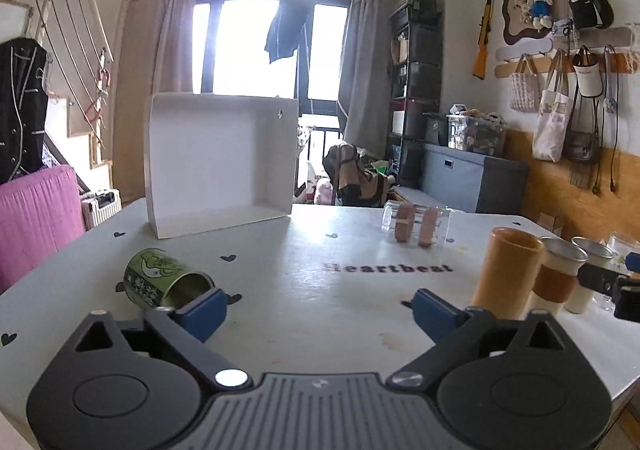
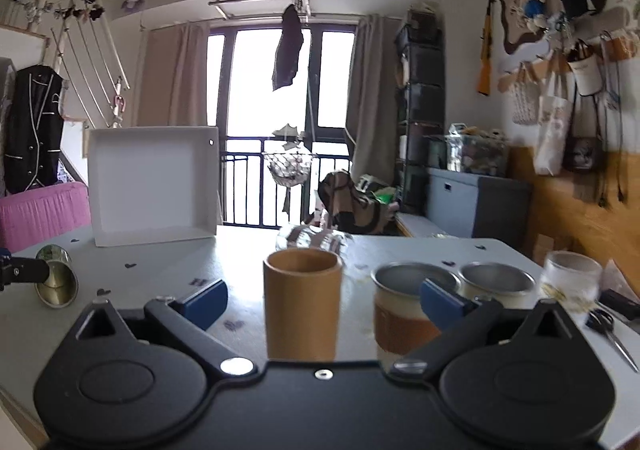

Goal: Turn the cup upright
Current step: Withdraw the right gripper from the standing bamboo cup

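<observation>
Green printed tin cup [image 1: 166, 277] lies on its side on the desk [image 1: 320, 310], front-left of the left gripper [image 1: 316, 310], just beyond its left fingertip; long axis runs diagonal, open mouth toward the camera-right. Left gripper is nearer, jaws spread wide, empty. Right gripper [image 2: 324, 300] also wide apart, empty, facing the upright orange cup [image 2: 302, 302]. Count: one tipped tin cup, one tipped glass jar [image 1: 416, 221], one orange cup, two metal cups [image 2: 412, 310], one glass [image 2: 570, 282], one white box [image 1: 222, 162].
</observation>
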Motion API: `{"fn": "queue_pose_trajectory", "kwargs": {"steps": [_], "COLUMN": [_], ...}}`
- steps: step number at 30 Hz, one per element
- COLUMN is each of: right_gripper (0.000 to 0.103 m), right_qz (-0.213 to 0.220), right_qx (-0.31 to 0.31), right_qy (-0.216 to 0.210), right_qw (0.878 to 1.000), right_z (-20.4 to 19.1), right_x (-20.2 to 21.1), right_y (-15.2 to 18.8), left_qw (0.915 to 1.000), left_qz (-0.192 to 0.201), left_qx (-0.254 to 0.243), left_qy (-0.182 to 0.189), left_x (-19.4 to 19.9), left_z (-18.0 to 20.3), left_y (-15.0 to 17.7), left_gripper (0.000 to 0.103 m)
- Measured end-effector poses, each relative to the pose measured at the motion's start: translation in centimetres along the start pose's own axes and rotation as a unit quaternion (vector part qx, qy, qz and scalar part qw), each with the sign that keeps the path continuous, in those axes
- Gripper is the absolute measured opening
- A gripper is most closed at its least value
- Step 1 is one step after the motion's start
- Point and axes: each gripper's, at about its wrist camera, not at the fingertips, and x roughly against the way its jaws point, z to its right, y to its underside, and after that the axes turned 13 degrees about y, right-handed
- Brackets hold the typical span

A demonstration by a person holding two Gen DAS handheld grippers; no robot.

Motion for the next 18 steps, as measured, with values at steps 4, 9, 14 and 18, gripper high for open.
{"fn": "queue_pose_trajectory", "kwargs": {"steps": [4, 9, 14, 18], "right_gripper": [0.103, 0.103, 0.103, 0.103], "right_qz": [-0.002, -0.002, -0.001, -0.002], "right_qx": [-0.002, 0.004, 0.005, 0.009], "right_qy": [0.003, 0.004, 0.006, 0.009], "right_qw": [1.0, 1.0, 1.0, 1.0], "right_z": [0.9, 1.3, 1.5, 1.6], "right_x": [1.0, 2.1, 3.0, 3.4], "right_y": [0.6, 1.1, 1.4, 1.6], "left_qw": [0.9998, 0.9997, 0.9996, 0.9996], "left_qz": [0.013, 0.011, 0.002, -0.001], "left_qx": [-0.002, -0.008, -0.014, -0.013], "left_qy": [-0.013, -0.022, -0.025, -0.026], "left_x": [0.7, 1.1, 1.2, 1.4], "left_z": [1.7, 2.9, 3.8, 3.9], "left_y": [0.4, 0.9, 1.9, 2.3], "left_gripper": [0.103, 0.103, 0.103, 0.103]}}
